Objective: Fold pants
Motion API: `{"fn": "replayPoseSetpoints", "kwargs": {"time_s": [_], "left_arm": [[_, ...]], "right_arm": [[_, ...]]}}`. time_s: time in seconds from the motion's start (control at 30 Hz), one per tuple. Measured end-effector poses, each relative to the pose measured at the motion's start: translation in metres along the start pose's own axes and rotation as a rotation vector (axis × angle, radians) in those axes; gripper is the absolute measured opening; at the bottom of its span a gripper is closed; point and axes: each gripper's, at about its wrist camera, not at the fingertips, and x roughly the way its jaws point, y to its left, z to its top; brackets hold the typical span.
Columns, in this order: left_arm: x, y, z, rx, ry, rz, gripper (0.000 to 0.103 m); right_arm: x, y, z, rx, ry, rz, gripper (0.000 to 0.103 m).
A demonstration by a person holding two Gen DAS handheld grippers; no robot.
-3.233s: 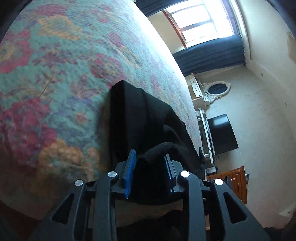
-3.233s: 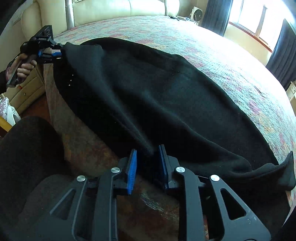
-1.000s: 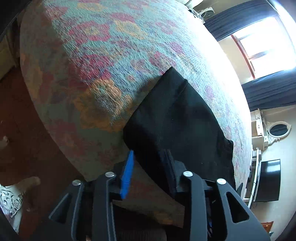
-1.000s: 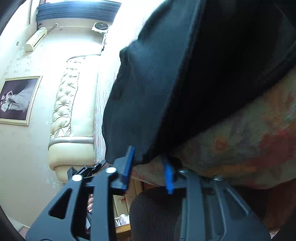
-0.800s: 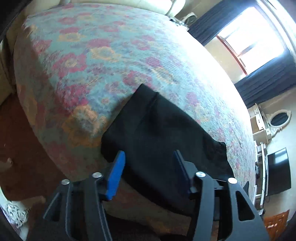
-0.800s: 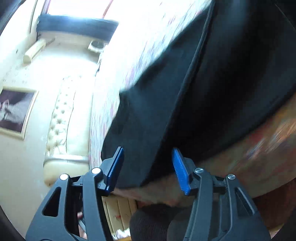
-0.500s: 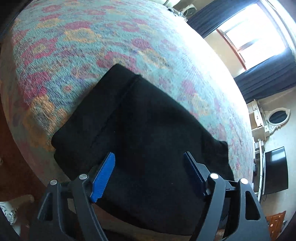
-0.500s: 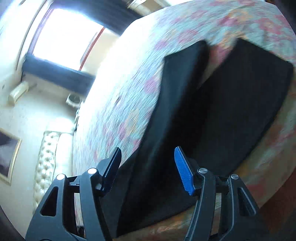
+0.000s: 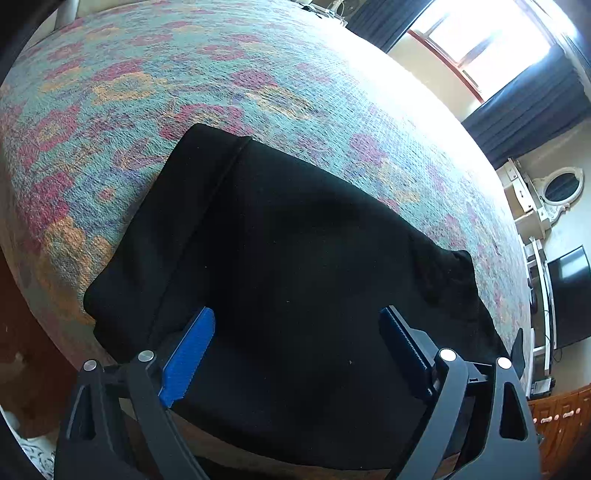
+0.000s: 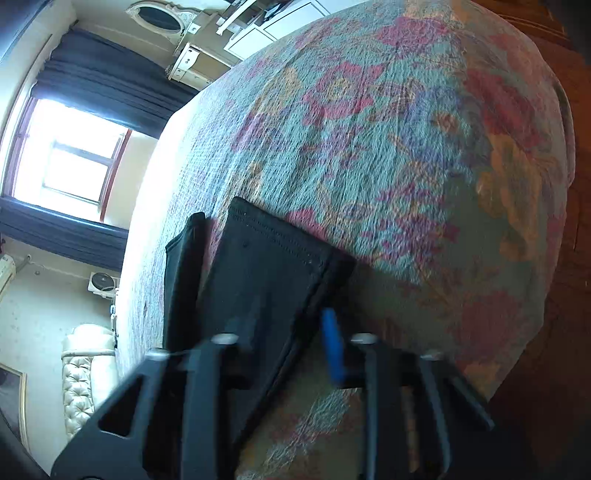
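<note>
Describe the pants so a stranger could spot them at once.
Find the big bed with the floral bedspread. Near its front edge lie the pants, folded into a flat block. They are the only plain black thing on that colourful cover.

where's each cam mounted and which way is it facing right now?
Left wrist: on the left tongs, looking down along wide, opening fingers at the folded pants on the bed; only the tongs show.
Right wrist: on the right tongs, angled down at the pants' stitched hem; blurred; only the tongs show.
Shared: pants, bed, window, oval mirror.
</note>
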Motion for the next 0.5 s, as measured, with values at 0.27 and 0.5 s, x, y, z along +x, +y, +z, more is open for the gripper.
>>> {"fn": "replayPoseSetpoints", "kwargs": {"time_s": [0.27, 0.5], "left_arm": [[-0.005, 0.014, 0.008, -0.097, 0.029, -0.08, 0.089], [-0.006, 0.023, 0.009, -0.14, 0.034, -0.102, 0.09]], "right_arm": [[-0.008, -0.025, 0.019, 0.129, -0.055, 0.019, 0.023], [-0.011, 0.111, 0.019, -0.254, -0.163, -0.077, 0.059]]}}
